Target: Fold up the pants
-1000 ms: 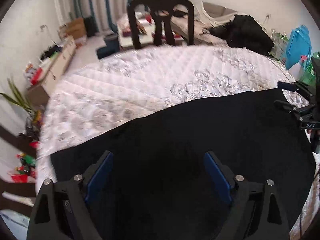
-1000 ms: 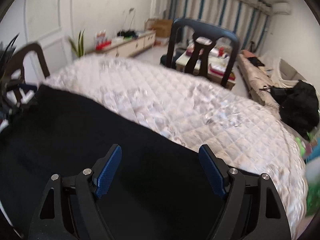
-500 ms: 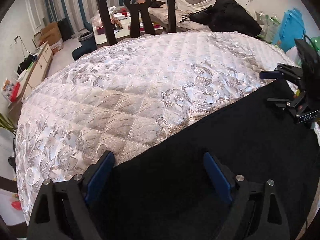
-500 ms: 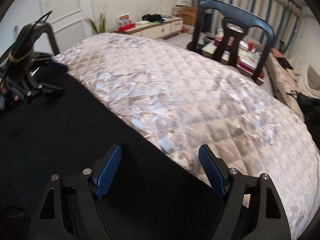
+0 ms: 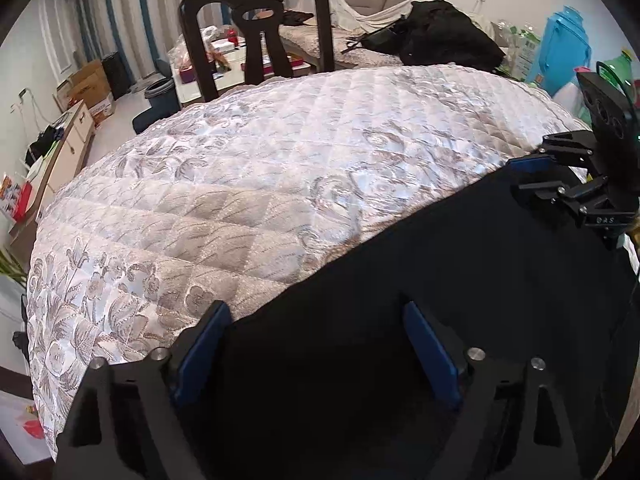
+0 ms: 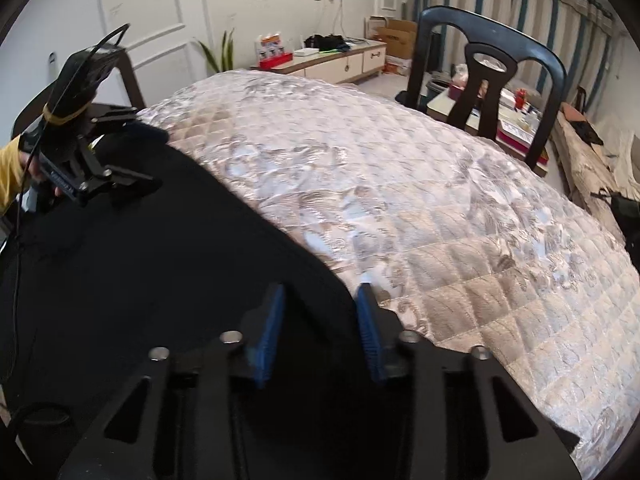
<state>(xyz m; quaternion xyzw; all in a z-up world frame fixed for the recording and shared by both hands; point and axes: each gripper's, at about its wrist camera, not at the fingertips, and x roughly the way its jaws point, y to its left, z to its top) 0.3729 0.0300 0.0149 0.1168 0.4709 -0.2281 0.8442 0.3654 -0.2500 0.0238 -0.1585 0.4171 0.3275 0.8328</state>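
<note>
The black pants point(image 5: 460, 272) lie flat on the quilted table cover point(image 5: 280, 152), filling the near side in both views point(image 6: 132, 248). My left gripper point(image 5: 316, 316) is open, its blue pads straddling the pants' far edge near one end. My right gripper point(image 6: 320, 304) has its jaws half closed around the pants' far edge at the other end, pads still apart from the cloth. Each gripper shows in the other's view: the right one point(image 5: 560, 176) at the right, the left one point(image 6: 100, 160) at the left.
A dark chair point(image 5: 260, 40) stands behind the table, also in the right wrist view point(image 6: 492, 80). Beyond are a low cabinet point(image 6: 340, 60), a cluttered side table, a sofa with a black bag point(image 5: 444, 36) and curtains. Bottles stand at the right point(image 5: 560, 52).
Both grippers moved forward to the pants' far edge. The right gripper's jaws narrowed from wide open to half closed. The left jaws stayed open.
</note>
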